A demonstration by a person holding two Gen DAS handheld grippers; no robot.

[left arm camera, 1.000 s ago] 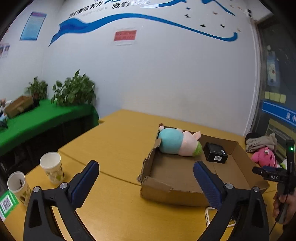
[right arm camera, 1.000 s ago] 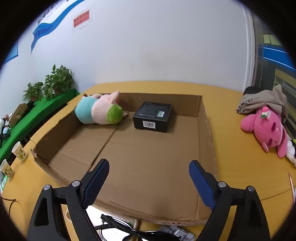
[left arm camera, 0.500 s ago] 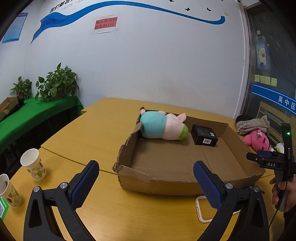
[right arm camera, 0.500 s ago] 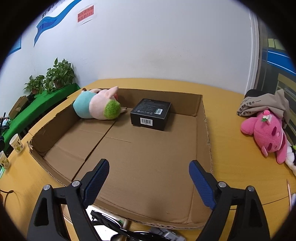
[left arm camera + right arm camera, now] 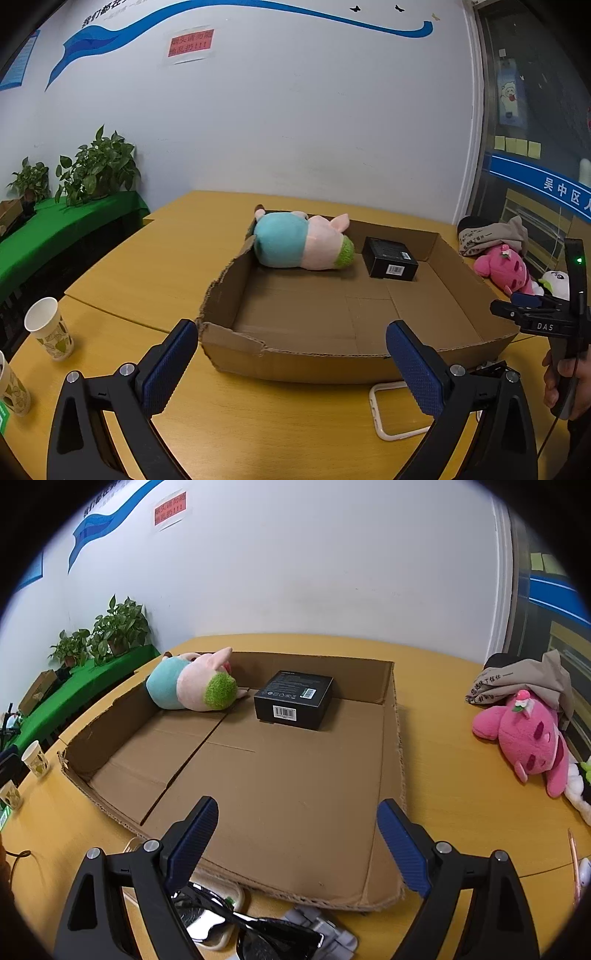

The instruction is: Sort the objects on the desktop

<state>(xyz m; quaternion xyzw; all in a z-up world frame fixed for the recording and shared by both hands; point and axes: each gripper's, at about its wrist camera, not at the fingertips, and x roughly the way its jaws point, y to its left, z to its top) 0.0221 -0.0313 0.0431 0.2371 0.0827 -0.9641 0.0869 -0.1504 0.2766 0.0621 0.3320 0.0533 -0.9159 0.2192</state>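
Observation:
A shallow cardboard box (image 5: 303, 360) (image 5: 391, 746) sits on the yellow table. Inside lie a teal-and-pink plush (image 5: 299, 242) (image 5: 190, 686) and a small black box (image 5: 388, 256) (image 5: 295, 698). A pink plush (image 5: 504, 267) (image 5: 528, 734) lies on the table right of the box. My left gripper (image 5: 288, 363) is open and empty in front of the box's near wall. My right gripper (image 5: 297, 830) is open and empty over the box's near edge. Black sunglasses (image 5: 255, 934) lie just under it. A white phone case (image 5: 388, 413) lies near the left gripper's right finger.
Two paper cups (image 5: 48, 328) (image 5: 35, 758) stand at the table's left. A grey cloth bundle (image 5: 491, 232) (image 5: 524, 679) lies behind the pink plush. A white-and-green plush (image 5: 554, 282) lies beside it. Potted plants (image 5: 99, 166) stand on a green-covered bench.
The left gripper has swung right and closer, so the box now sits centred ahead of it. The right gripper has drawn back slightly. Both stayed open.

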